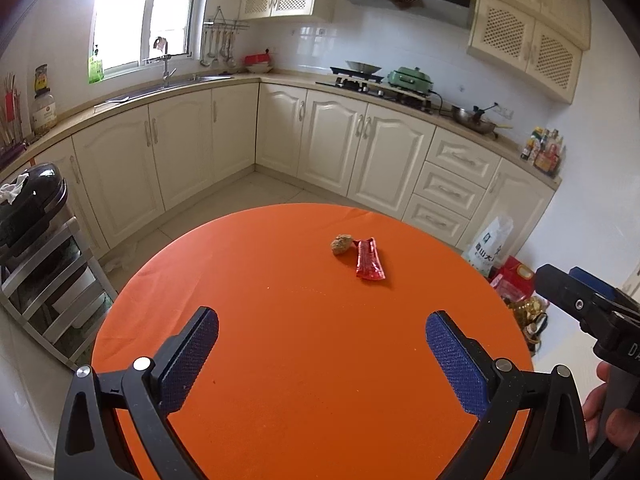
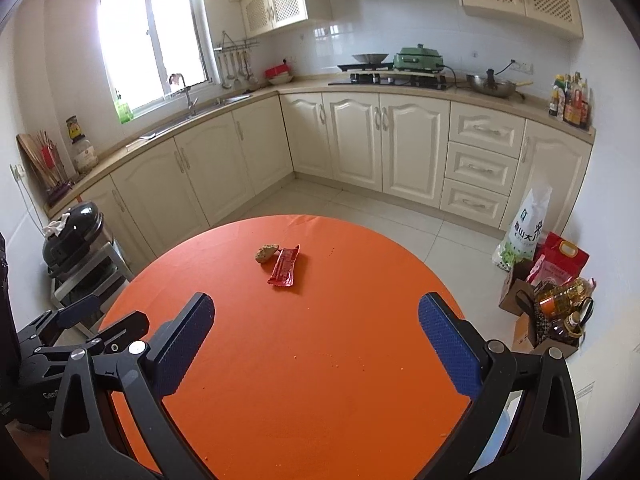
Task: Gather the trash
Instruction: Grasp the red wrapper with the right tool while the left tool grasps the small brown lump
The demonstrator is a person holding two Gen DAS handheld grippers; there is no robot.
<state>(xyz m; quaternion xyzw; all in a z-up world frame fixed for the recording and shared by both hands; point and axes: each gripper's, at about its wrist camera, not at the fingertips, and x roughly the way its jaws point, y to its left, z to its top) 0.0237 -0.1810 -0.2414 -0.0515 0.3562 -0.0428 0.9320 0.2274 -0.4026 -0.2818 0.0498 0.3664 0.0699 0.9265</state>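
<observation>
- Over a round orange table [image 1: 280,360], we hold the left gripper [image 1: 322,340] with jaws spread wide and nothing between them.
- The right gripper [image 2: 314,328] stands just as wide and just as empty (its black frame edges into the left view at the right side).
- The trash lies toward the table's far edge: a red wrapper [image 1: 370,260] and, touching its far end, a brown crumpled lump [image 1: 341,244].
- The wrapper's long axis runs roughly away from us, tilted slightly.
- From the left gripper both pieces sit ahead and a little right; from the right gripper, ahead and a little left.
- We judge neither hand clearly nearer; either must reach forward across bare cloth.
</observation>
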